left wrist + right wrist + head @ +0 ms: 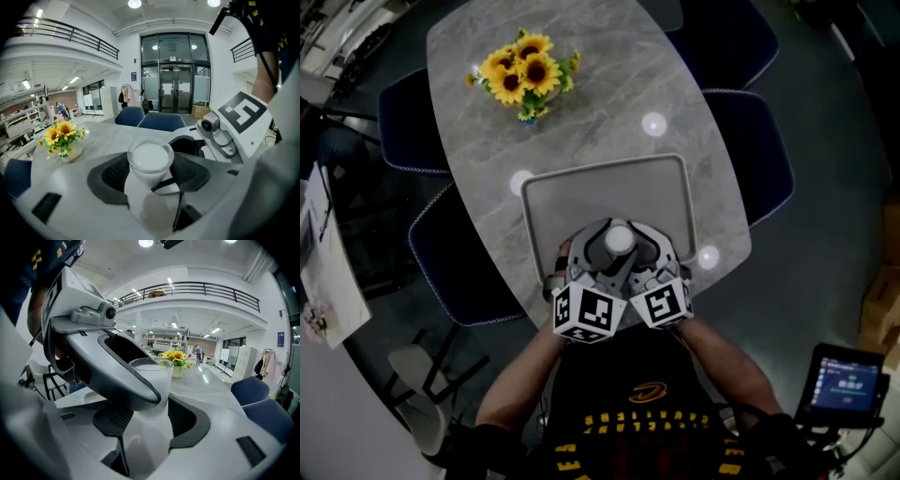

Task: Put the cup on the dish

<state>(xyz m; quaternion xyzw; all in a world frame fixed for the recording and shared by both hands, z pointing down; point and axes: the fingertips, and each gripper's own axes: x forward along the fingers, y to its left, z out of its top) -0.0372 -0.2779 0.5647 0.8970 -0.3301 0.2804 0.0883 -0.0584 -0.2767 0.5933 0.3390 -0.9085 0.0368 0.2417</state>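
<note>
A frosted white cup (620, 238) is held between my two grippers above the near end of a grey rectangular tray-like dish (609, 183) on the marble table. The left gripper (596, 247) and right gripper (643, 249) press in from opposite sides, marker cubes almost touching. In the left gripper view the cup (151, 158) sits upright between the dark pads (112, 173), with the right gripper's body behind it. The right gripper view shows the cup (153, 380) between its pads, partly covered by the left gripper's jaw. The cup's base is hidden, so contact with the dish is unclear.
A vase of sunflowers (525, 73) stands at the far left of the oval grey table (600, 84). Blue chairs (750, 150) ring the table on both sides. A small screen device (846, 380) sits at lower right beside the person.
</note>
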